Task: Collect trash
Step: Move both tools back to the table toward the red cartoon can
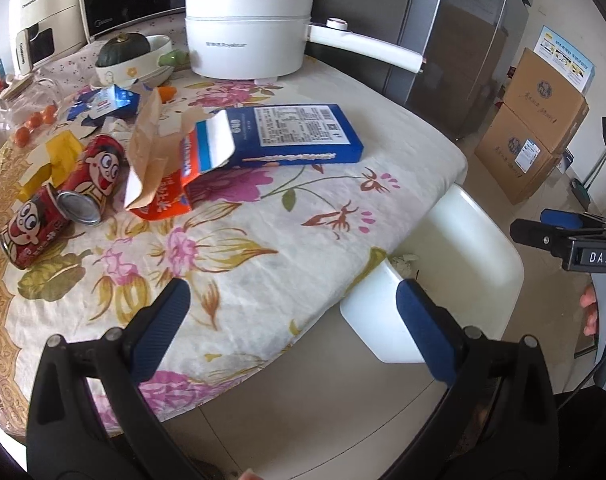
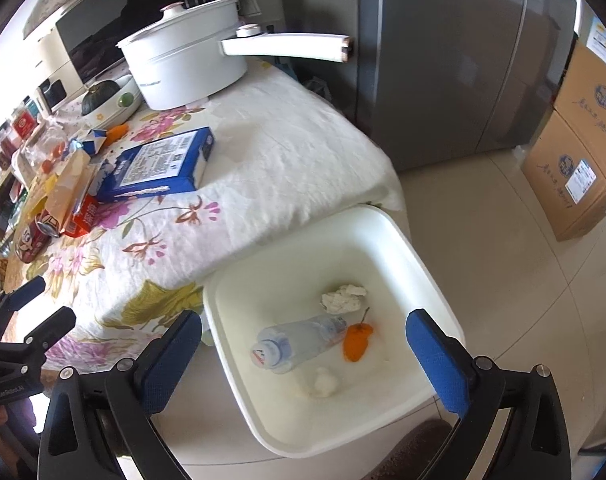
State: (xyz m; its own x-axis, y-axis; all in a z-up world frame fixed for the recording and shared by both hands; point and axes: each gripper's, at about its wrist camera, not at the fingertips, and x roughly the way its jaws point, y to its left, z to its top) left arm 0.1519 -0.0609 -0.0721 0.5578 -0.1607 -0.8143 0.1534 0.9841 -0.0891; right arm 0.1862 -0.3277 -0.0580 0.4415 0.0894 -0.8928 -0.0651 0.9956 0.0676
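A white trash bin (image 2: 387, 236) stands on the floor at the table's near corner; it also shows in the left wrist view (image 1: 483, 240). In it lie a plastic bottle (image 2: 299, 342), an orange peel (image 2: 357, 342) and crumpled paper (image 2: 343, 298). On the floral tablecloth (image 1: 263, 240) lie a blue box (image 1: 299, 136), an orange carton (image 1: 163, 200), a brown torn carton (image 1: 147, 148) and two red cans (image 1: 35, 224) (image 1: 97, 172). My left gripper (image 1: 293, 320) is open and empty above the table's near edge. My right gripper (image 2: 303, 352) is open and empty above the bin.
A white electric pot (image 1: 251, 28) with a long handle stands at the table's back. A bowl with a green squash (image 1: 123, 52) sits left of it. A small blue carton (image 1: 107, 104) and small tomatoes (image 1: 35, 120) lie at left. Cardboard boxes (image 1: 539, 128) and a grey fridge (image 2: 443, 60) stand beyond.
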